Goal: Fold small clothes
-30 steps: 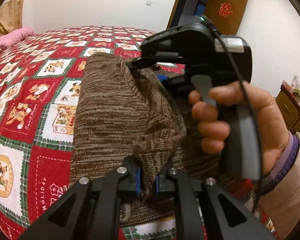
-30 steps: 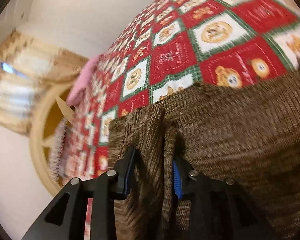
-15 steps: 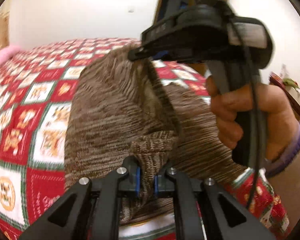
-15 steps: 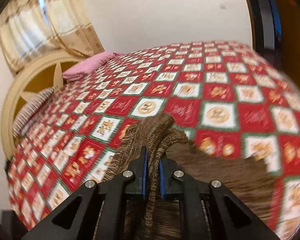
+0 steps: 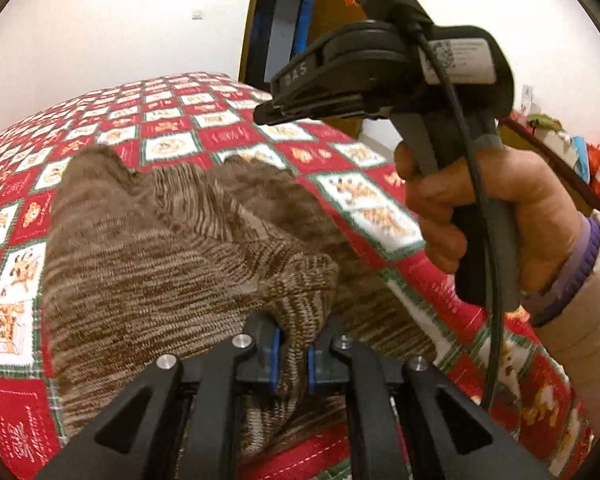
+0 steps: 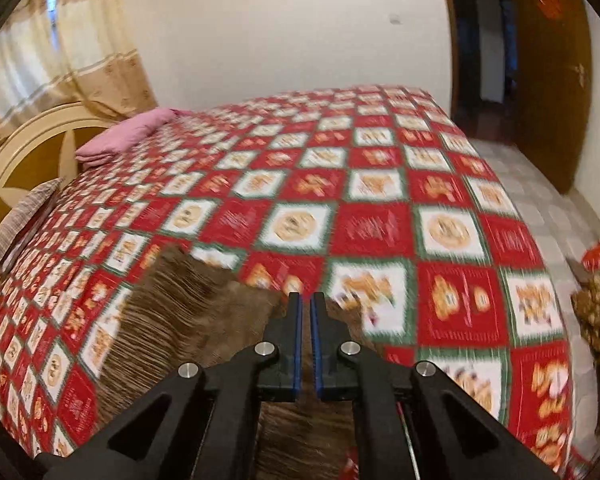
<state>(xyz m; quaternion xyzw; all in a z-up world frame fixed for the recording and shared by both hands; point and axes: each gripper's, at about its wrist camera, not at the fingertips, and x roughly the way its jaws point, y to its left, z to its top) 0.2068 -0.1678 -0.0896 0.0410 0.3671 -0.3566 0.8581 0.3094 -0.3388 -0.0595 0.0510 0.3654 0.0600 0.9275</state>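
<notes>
A brown knitted garment lies on a red, white and green patchwork bedspread. My left gripper is shut on a bunched fold of the garment's near edge. My right gripper is held by a hand up above the garment's far right part, with nothing in it. In the right wrist view the right gripper has its blue pads almost together with only a thin empty gap, and the garment lies below and to the left of it.
The bedspread covers the whole bed. A pink pillow and a round cream headboard stand at the far left. A brown door and tiled floor are at the right. Cluttered furniture stands at the right.
My right gripper let go of the garment and rose up away from it. The far part of the garment dropped onto the bed. My left gripper keeps its hold.
</notes>
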